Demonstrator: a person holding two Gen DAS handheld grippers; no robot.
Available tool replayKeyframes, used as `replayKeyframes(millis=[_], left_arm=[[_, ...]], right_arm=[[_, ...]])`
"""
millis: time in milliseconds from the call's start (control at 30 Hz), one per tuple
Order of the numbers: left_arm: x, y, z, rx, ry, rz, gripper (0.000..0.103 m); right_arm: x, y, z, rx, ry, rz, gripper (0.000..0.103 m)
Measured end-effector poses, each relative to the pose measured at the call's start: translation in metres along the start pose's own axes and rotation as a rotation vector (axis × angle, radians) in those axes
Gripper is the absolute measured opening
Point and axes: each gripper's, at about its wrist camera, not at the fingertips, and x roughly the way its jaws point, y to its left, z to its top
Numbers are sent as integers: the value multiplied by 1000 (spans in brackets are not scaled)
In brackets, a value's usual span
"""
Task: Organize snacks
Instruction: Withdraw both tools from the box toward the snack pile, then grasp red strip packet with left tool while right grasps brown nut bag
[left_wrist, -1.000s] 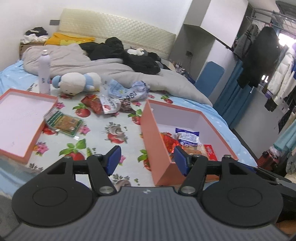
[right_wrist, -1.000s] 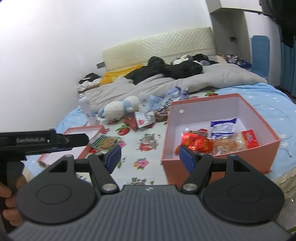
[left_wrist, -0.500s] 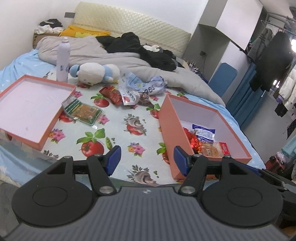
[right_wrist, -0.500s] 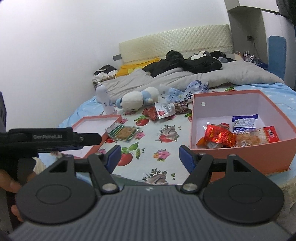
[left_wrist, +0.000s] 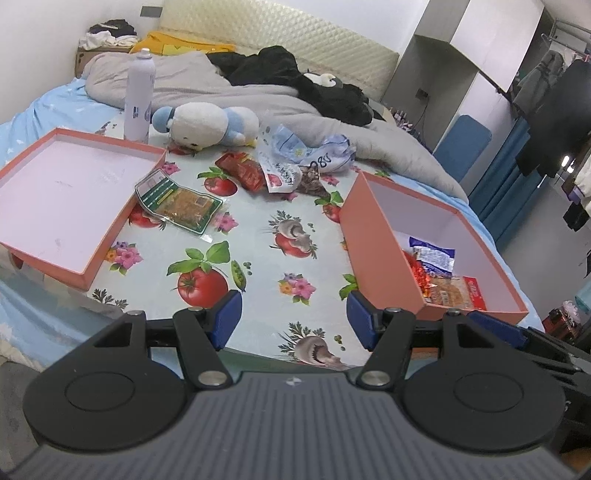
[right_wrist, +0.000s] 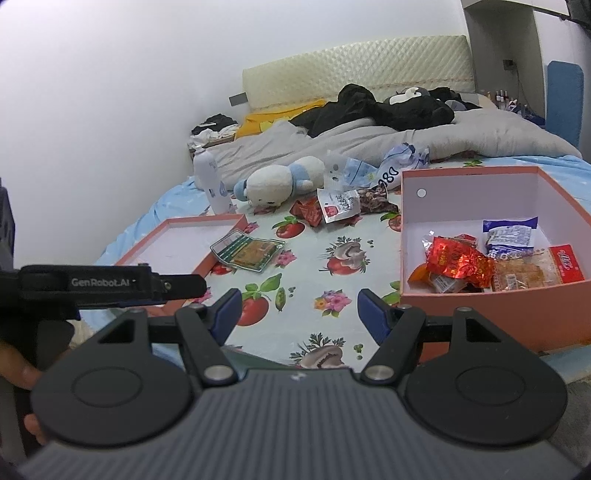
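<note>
While both your grippers, left and right, hang with fingers wide and empty, loose snacks lie mid-bed between the lid and the box; a plush toy and bottle crowd behind them.

the orange box and its lid look like matt cardboard, pale inside. the snack packets are glossy crinkled plastic or foil, the printed sheet smooth, the toy plush.
</note>
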Motion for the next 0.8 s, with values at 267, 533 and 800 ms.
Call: replayKeyframes(millis=[267,533,800], left_arm=[[49,14,22,13,25,12,68],[108,37,74,-20,-12,3,69],[197,64,134,-116,15,-22,69]], right_arm=[[40,-4,16,-1,-15,-8,71],[107,-16,50,6,-10,-14,71],[199,-43,111,4,13,-20,70]])
